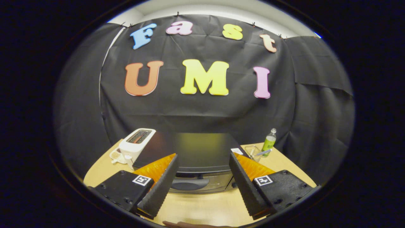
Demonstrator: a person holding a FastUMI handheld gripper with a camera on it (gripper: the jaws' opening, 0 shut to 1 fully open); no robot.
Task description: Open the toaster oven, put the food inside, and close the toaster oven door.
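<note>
While the gripper (203,177) hangs above the table (202,205) with its fingers spread wide and nothing between them, the toaster oven (196,158) sits just ahead of the tips at the middle of the table, its door shut. It looks heavy and rigid, so it should stay put when the door is pulled; the dark handle (189,184) on the front is the likely place to take hold. A bare strip of table before the door leaves room for it to swing down. A white toaster (136,144) stands toward the far left edge, a green bottle (269,142) and a clear container (253,152) toward the far right. I cannot make out the food.
</note>
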